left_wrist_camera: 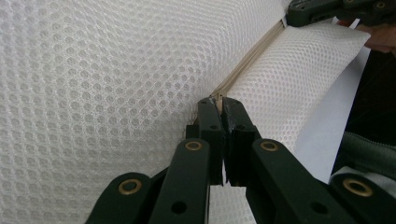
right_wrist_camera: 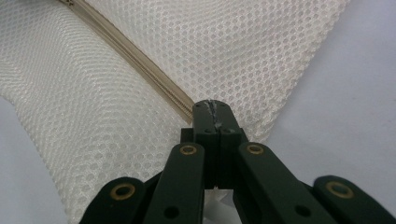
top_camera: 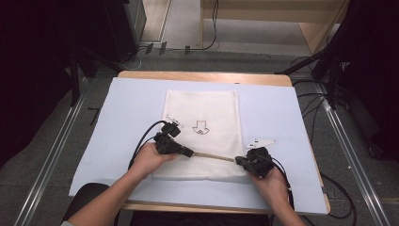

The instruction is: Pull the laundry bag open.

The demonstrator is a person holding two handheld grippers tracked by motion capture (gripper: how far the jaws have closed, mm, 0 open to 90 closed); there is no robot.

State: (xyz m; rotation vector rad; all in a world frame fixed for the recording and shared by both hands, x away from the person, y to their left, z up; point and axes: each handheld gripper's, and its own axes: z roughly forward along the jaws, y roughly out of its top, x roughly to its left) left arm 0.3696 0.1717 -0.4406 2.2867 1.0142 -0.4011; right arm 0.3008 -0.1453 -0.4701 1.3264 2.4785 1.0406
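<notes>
White mesh makes up the laundry bag [top_camera: 207, 136], which lies flat at the centre of the high view on a pale blue sheet [top_camera: 117, 122] covering the desk [top_camera: 202, 76]. A small black arrow mark [top_camera: 201, 127] sits in the middle of the bag.

At lower left of that view the left gripper [top_camera: 190, 152] lies over the bag's near part, held in the person's left hand [top_camera: 153, 159]. In the left gripper view its jaws stand closed at the frame's centre, pinched on the beige zipper [left_wrist_camera: 247, 58], right where the zipper line meets them; the zipper runs from there to the upper right of that frame.

Across the high view the zipper shows as a thin tan line [top_camera: 214, 157] stretched between the two grippers.

At lower right the right gripper [top_camera: 238, 160] sits at the bag's near right corner, in the right hand [top_camera: 270, 181]. In the right gripper view its jaws are likewise closed, clamped on the end of the zipper [right_wrist_camera: 140, 60] at the bag's edge, with the zipper running off to the upper left.
</notes>
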